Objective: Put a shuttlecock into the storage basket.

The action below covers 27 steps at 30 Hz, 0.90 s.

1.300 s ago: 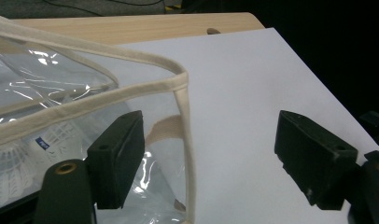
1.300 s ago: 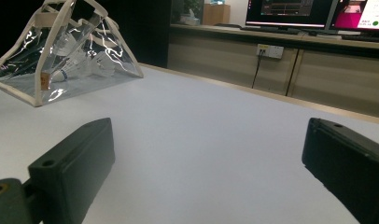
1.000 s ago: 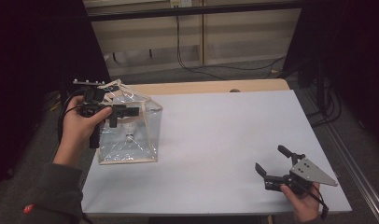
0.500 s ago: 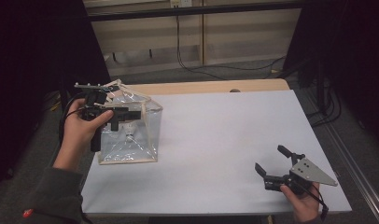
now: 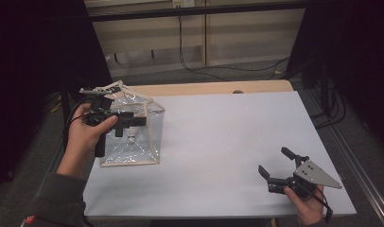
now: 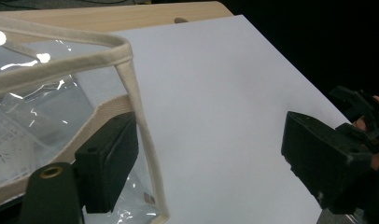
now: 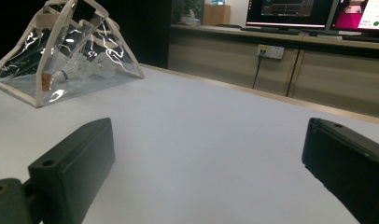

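A clear plastic bag (image 5: 135, 147) with cream trim stands at the left of the white table (image 5: 218, 142). It holds white shuttlecocks (image 7: 62, 70). My left gripper (image 5: 126, 127) hovers at the bag's top, held level and pointing right. In the left gripper view the gripper (image 6: 215, 163) has its jaws wide apart; the bag's corner trim (image 6: 138, 126) crosses in front of the left jaw, and no pad presses on it. My right gripper (image 5: 275, 161) rests low at the table's near right corner, open with nothing between its jaws; the right gripper view looks across the gripper (image 7: 211, 158) to the bag (image 7: 61, 51).
A wooden strip (image 5: 209, 88) runs along the table's far edge. Cables (image 5: 213, 66) lie on the floor behind it. A metal rail (image 5: 365, 175) borders the table's right side. Monitors (image 7: 290, 9) stand on a counter in the right gripper view.
My left hand has shifted only slightly at the bag's top. The bag and my right gripper have stayed where they were.
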### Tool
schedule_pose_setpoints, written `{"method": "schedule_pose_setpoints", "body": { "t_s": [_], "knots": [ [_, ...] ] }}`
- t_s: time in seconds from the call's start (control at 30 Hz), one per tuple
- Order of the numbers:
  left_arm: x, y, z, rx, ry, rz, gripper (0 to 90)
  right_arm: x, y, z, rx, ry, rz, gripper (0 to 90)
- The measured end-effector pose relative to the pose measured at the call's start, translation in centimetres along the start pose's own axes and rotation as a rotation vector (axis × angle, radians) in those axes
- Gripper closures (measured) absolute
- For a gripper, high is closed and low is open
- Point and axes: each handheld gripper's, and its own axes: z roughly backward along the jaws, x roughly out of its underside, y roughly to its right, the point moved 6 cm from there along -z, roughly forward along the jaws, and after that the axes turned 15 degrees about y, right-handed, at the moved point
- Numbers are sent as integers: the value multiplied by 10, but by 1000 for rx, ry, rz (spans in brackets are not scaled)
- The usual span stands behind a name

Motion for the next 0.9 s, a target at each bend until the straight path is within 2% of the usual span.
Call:
{"method": "schedule_pose_setpoints", "body": {
  "t_s": [0.63,0.9],
  "knots": [
    [16,10,-5,75,23,-24,131,-1,1,1,5,2,1,24],
    [23,11,-7,89,41,-38,101,-1,1,1,5,2,1,24]
  ]
}}
